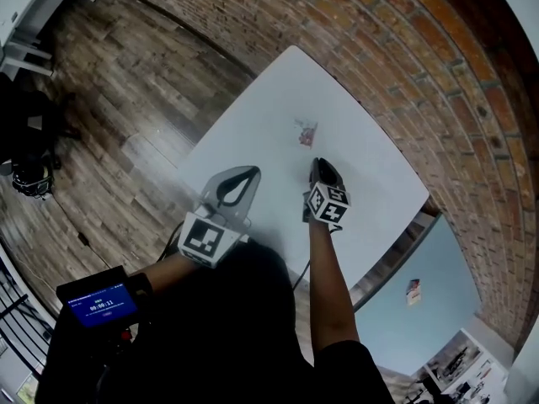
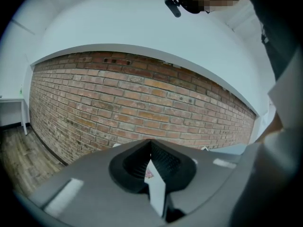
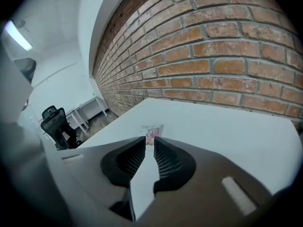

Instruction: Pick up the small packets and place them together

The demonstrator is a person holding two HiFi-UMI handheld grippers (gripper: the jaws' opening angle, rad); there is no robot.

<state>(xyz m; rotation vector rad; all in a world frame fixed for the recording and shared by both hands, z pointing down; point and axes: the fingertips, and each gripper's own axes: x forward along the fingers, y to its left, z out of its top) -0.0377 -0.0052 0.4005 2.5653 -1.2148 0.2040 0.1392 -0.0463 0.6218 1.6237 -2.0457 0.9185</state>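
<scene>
Small pink-and-white packets [image 1: 306, 131] lie together on the white table [image 1: 278, 99], a short way beyond my right gripper [image 1: 317, 162]. In the right gripper view the packets [image 3: 152, 132] sit flat just past the gripper [image 3: 149, 139], whose tips stand a narrow gap apart with nothing between them. My left gripper [image 1: 252, 172] hovers over the table's near left part, its tips touching and holding nothing. In the left gripper view the gripper [image 2: 151, 144] is shut at the tips, and a bit of packet [image 2: 148, 174] shows through the hollow behind them.
A brick wall [image 1: 404, 66] runs along the table's far side. Wooden floor [image 1: 109, 108] lies to the left. A lower pale blue surface [image 1: 438, 268] at the right carries another small packet [image 1: 413, 289]. An office chair [image 3: 57, 124] and desks stand beyond the table.
</scene>
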